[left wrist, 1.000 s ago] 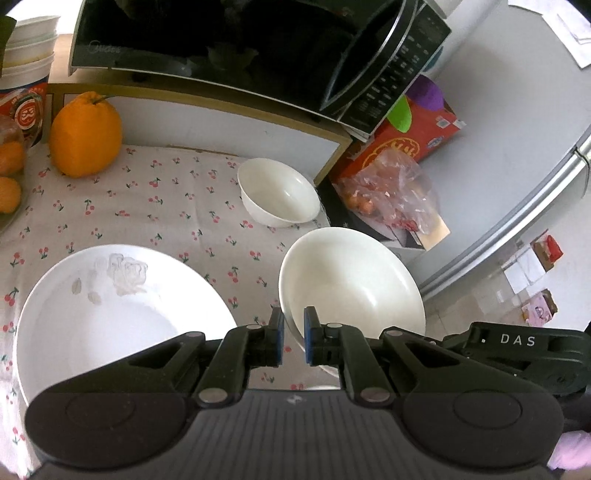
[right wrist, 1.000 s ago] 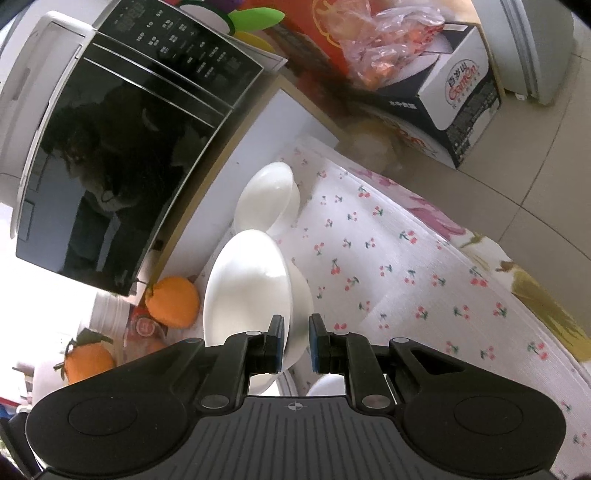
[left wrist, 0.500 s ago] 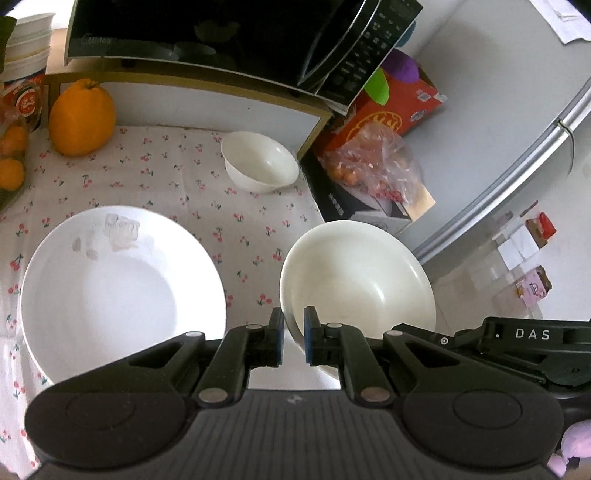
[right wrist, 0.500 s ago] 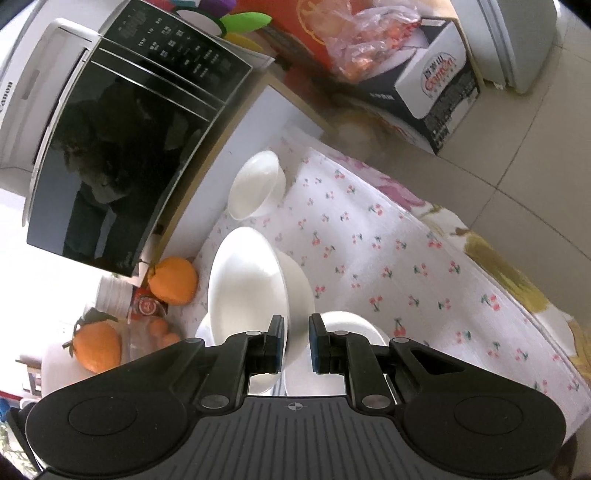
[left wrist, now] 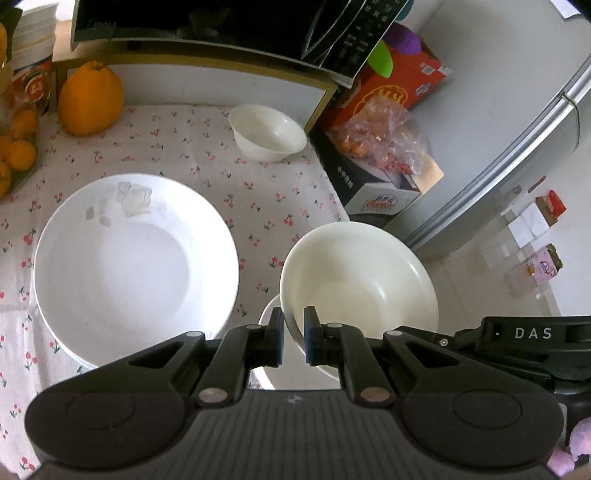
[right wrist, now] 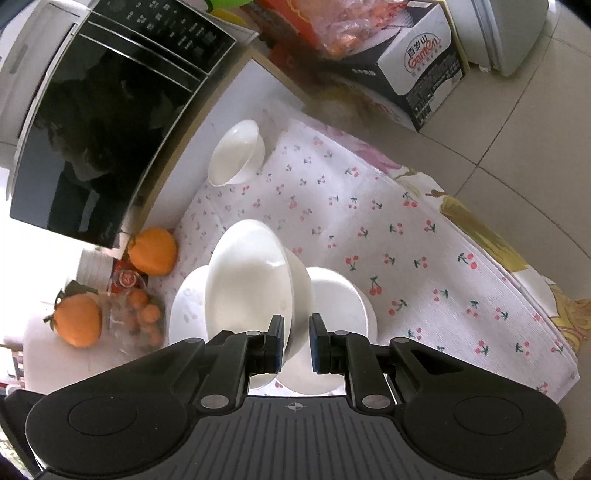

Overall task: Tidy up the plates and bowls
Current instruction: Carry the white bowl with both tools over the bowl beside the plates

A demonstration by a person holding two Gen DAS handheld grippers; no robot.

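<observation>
**Left wrist view.** Left tongs (left wrist: 293, 339) clamped on the near rim of a large cream bowl (left wrist: 358, 280), which is held up at the tabletop's right edge, partly over the floor. A smaller white dish (left wrist: 266, 314) shows just under the bowl. Large white plate (left wrist: 136, 266) lies on the cherry-print cloth (left wrist: 184, 147), to the left of the bowl. Small white bowl (left wrist: 267, 133) sits well apart at the back, beside the microwave (left wrist: 221, 22). Large orange fruit (left wrist: 90, 98) at back left. Part of the right tongs' body, lettered "DAS", enters at lower right.

**Right wrist view.** Right tongs (right wrist: 296, 341) clamped on the same bowl's rim (right wrist: 291, 295) from the opposite side; the bowl appears tilted, above the dish and plate.

**Risks, as judged.** Both grips are thin rim pinches on glazed ware, so the bowl could slip or swing if the two hands drift apart. Lowered off-centre, it could knock the dish beneath, or drop past the tabletop edge.

**Legible text.** "DAS" on the tongs; "Midea", faint, on the microwave; "GamOn" with Chinese characters on the floor carton (right wrist: 421, 70).
</observation>
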